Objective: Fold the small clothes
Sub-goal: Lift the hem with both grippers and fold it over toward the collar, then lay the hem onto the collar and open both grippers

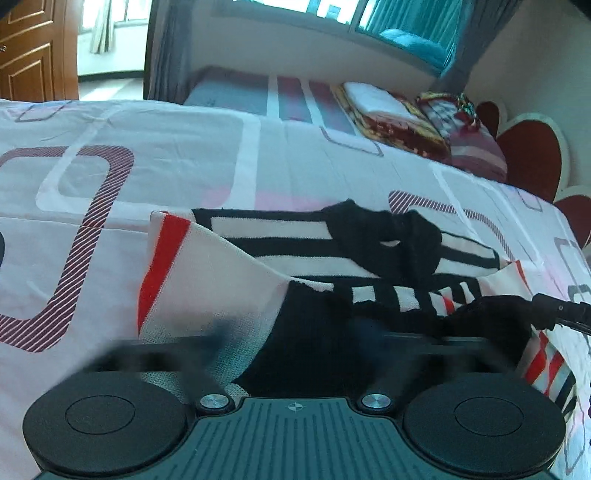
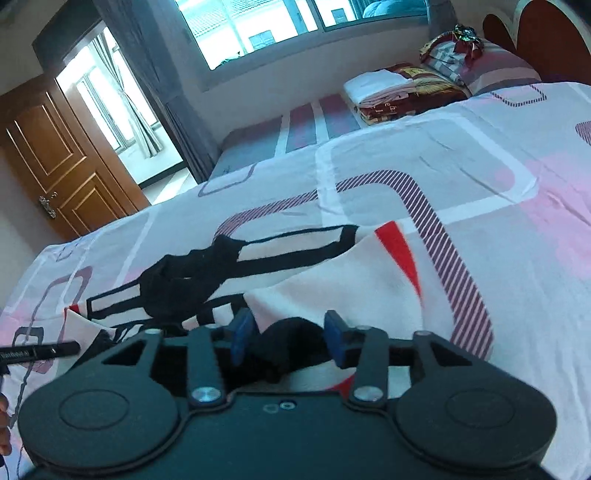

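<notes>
One garment (image 1: 295,266) is seen, spread on the near part of a bed (image 1: 184,166) covered by a pink and white sheet printed with rounded rectangles. The garment is white knit with black horizontal bands, red stripes at its edges and a black collar or trim bunched near its middle; one white flap with a red stripe is folded over on the left in the left wrist view. Parts of it lie rumpled rather than flat.

Two grippers are counted. The left gripper (image 1: 291,332) is blurred low over the garment's near edge; its jaws are spread wide, and no cloth is seen clamped between them. The right gripper (image 2: 290,338) shows two blue pads (image 2: 242,334) set partly apart, with a black fold of the garment lying between them; whether the pads press on it cannot be told.

At the far end of the bed, one stack of folded blankets (image 2: 402,92) and one pillow (image 2: 495,66) are seen. One wooden door (image 2: 62,166) stands at the left, and one large window (image 2: 295,26) is at the far wall.
</notes>
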`<state>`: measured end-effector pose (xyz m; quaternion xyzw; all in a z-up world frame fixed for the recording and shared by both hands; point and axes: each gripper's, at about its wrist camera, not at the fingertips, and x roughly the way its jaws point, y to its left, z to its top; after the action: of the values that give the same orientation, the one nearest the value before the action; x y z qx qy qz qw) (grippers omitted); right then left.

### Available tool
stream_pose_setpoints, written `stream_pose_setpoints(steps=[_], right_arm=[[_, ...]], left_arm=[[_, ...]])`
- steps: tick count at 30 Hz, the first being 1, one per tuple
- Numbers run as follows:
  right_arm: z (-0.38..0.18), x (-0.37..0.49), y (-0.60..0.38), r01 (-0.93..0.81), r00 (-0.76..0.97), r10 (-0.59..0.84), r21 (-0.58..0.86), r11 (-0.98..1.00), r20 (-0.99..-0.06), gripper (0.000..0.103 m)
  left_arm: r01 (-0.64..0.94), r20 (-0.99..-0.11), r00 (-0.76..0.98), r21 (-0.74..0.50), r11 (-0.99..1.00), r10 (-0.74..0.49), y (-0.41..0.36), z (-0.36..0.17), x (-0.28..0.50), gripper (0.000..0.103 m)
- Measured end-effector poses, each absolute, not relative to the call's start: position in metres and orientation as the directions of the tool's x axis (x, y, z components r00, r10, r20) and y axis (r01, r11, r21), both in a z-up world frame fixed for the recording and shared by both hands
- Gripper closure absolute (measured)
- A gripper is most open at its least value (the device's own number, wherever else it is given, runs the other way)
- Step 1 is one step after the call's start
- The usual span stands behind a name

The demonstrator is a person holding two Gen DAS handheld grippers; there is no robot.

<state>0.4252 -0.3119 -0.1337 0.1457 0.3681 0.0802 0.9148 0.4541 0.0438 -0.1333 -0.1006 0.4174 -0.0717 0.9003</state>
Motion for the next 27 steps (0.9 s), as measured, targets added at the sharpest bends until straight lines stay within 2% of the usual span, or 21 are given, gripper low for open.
stream_pose_setpoints(steps=[2, 4, 7, 9, 11, 12, 13, 14, 16, 17, 19, 22, 24, 25, 26, 27], right_arm=[[-0.132, 0.424, -0.315, -0.045, 0.722, 0.242, 0.305, 0.951, -0.648, 0.046], [-0.134, 0.427, -0.32, -0.051, 0.717, 0.254, 0.315, 0.948, -0.649, 0.046], [-0.138, 0.43, -0.323, -0.049, 0.699, 0.284, 0.352, 0.935, -0.656, 0.046], [-0.14, 0.429, -0.322, -0.061, 0.696, 0.289, 0.346, 0.936, -0.657, 0.046], [-0.137, 0.425, -0.325, -0.073, 0.711, 0.305, 0.365, 0.928, -0.633, 0.044], [-0.135, 0.424, -0.327, -0.08, 0.719, 0.31, 0.368, 0.926, -0.622, 0.043], [-0.134, 0.423, -0.328, -0.09, 0.723, 0.311, 0.362, 0.928, -0.617, 0.04], [-0.133, 0.423, -0.328, -0.106, 0.722, 0.319, 0.357, 0.928, -0.614, 0.04], [-0.133, 0.424, -0.327, -0.158, 0.707, 0.371, 0.376, 0.913, -0.603, 0.038], [-0.133, 0.425, -0.325, -0.189, 0.697, 0.394, 0.376, 0.907, -0.6, 0.033], [-0.136, 0.43, -0.318, -0.22, 0.682, 0.379, 0.32, 0.922, -0.626, 0.028], [-0.142, 0.442, -0.309, -0.248, 0.661, 0.359, 0.26, 0.933, -0.659, 0.028], [-0.145, 0.446, -0.305, -0.27, 0.66, 0.357, 0.235, 0.934, -0.661, 0.037], [-0.147, 0.45, -0.302, -0.275, 0.653, 0.355, 0.228, 0.934, -0.669, 0.057], [-0.149, 0.455, -0.3, -0.273, 0.641, 0.358, 0.234, 0.933, -0.679, 0.071], [-0.152, 0.458, -0.299, -0.264, 0.636, 0.346, 0.226, 0.937, -0.69, 0.076]], left_arm=[[0.065, -0.734, 0.646, -0.218, 0.974, -0.207, 0.039, -0.134, 0.453, 0.0], [0.074, -0.768, 0.595, -0.241, 0.968, -0.237, 0.037, -0.142, 0.459, 0.0], [0.104, -0.798, 0.559, -0.199, 0.975, -0.222, 0.025, -0.155, 0.455, 0.023], [0.119, -0.788, 0.572, -0.193, 0.974, -0.227, 0.022, -0.154, 0.448, 0.036], [0.117, -0.784, 0.579, -0.189, 0.975, -0.222, 0.023, -0.151, 0.445, 0.055], [0.117, -0.784, 0.579, -0.191, 0.975, -0.223, 0.024, -0.15, 0.443, 0.06], [0.12, -0.782, 0.581, -0.193, 0.974, -0.227, 0.026, -0.147, 0.442, 0.075], [0.129, -0.78, 0.579, -0.199, 0.972, -0.236, 0.027, -0.145, 0.441, 0.085], [0.149, -0.775, 0.583, -0.195, 0.969, -0.246, 0.027, -0.143, 0.437, 0.086], [0.159, -0.773, 0.589, -0.178, 0.971, -0.238, 0.025, -0.142, 0.435, 0.087], [0.157, -0.761, 0.61, -0.158, 0.975, -0.222, 0.022, -0.143, 0.43, 0.087], [0.136, -0.738, 0.634, -0.189, 0.972, -0.232, 0.023, -0.139, 0.425, 0.088], [0.132, -0.717, 0.658, -0.191, 0.973, -0.23, 0.021, -0.135, 0.423, 0.088], [0.127, -0.705, 0.673, -0.187, 0.974, -0.223, 0.021, -0.132, 0.422, 0.088], [0.121, -0.697, 0.683, -0.188, 0.975, -0.219, 0.02, -0.13, 0.422, 0.088], [0.116, -0.687, 0.693, -0.191, 0.975, -0.217, 0.02, -0.127, 0.422, 0.088]])
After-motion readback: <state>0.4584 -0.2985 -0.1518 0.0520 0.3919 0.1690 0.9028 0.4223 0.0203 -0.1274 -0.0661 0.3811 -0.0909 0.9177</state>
